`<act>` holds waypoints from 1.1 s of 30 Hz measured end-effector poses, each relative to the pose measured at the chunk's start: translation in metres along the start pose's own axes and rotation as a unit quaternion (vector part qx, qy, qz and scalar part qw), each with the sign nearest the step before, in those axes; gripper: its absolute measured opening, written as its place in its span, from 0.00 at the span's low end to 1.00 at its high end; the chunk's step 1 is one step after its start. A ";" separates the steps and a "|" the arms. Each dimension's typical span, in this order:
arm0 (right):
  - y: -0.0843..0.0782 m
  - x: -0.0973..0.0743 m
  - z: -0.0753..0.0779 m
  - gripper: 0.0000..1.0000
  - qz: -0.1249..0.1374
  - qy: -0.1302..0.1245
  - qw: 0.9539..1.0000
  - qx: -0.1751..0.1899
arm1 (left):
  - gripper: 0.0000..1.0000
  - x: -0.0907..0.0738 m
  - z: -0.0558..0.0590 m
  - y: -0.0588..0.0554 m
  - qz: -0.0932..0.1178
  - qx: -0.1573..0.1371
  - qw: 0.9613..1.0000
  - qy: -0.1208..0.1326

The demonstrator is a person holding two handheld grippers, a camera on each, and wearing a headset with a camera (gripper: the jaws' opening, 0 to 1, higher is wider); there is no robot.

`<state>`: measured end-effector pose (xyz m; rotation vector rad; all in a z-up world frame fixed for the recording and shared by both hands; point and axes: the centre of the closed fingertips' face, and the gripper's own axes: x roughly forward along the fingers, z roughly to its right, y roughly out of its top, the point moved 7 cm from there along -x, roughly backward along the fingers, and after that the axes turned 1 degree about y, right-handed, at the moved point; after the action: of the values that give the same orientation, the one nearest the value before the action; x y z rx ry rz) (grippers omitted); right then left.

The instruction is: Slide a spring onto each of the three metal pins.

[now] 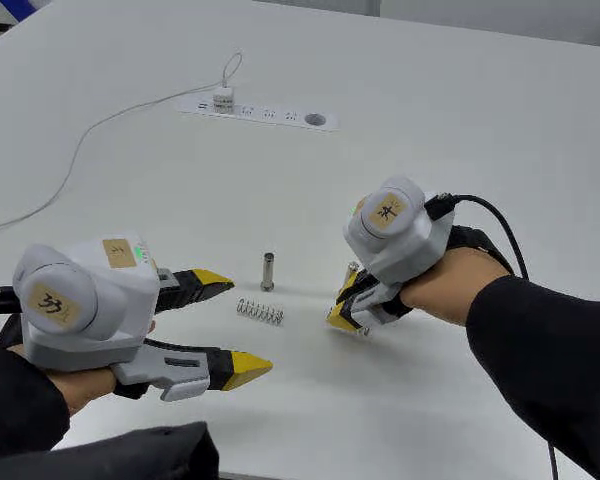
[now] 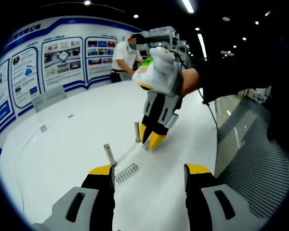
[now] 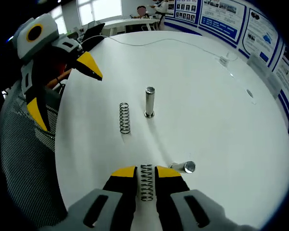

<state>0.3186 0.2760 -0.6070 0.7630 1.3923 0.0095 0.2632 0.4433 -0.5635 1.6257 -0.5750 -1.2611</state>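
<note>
- Two springs are showing; the loose spring (image 1: 260, 312) is lying flat on the white table (image 1: 430, 100) near an upright pin (image 1: 268, 271), probably waiting its turn
- right gripper (image 3: 146, 172) is pinching the held spring (image 3: 145, 185) lengthwise between yellow tips, seemingly keeping its bore free for the second pin (image 3: 184, 167) standing just beside
- left gripper (image 2: 149, 171) is hovering spread and empty beside the loose spring
- pins are looking smooth, polished, cylindrical with flared feet; springs being thin open wire, likely rolling easily

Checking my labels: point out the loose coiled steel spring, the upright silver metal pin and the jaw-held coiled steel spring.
Loose coiled steel spring (image 1: 260, 312): head view, middle coils.
Upright silver metal pin (image 1: 268, 271): head view, mid-shaft.
Jaw-held coiled steel spring (image 3: 145, 182): right gripper view, middle coils.
</note>
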 end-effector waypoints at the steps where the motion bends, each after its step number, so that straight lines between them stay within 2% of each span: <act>1: 0.000 0.002 0.000 0.16 -0.004 0.001 1.000 -0.001 | 0.60 0.000 0.000 0.000 0.000 0.000 1.000 0.000; 10: 0.000 0.008 0.000 0.15 -0.023 0.008 1.000 -0.009 | 0.59 0.002 0.002 -0.001 -0.003 -0.001 1.000 -0.006; 23: 0.000 0.007 0.000 0.12 -0.023 0.008 1.000 -0.015 | 0.59 0.002 0.002 -0.003 -0.006 -0.002 1.000 -0.005; 28: 0.004 0.000 -0.002 0.12 -0.009 0.008 1.000 -0.011 | 0.59 0.002 0.002 -0.003 -0.007 -0.003 1.000 -0.005; 33: 0.010 -0.011 -0.006 0.12 0.022 0.009 1.000 0.001 | 0.59 0.002 0.001 -0.002 -0.005 -0.004 1.000 -0.003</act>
<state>0.3158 0.2821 -0.5926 0.7967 1.3929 0.0487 0.2626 0.4424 -0.5659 1.6204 -0.5673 -1.2746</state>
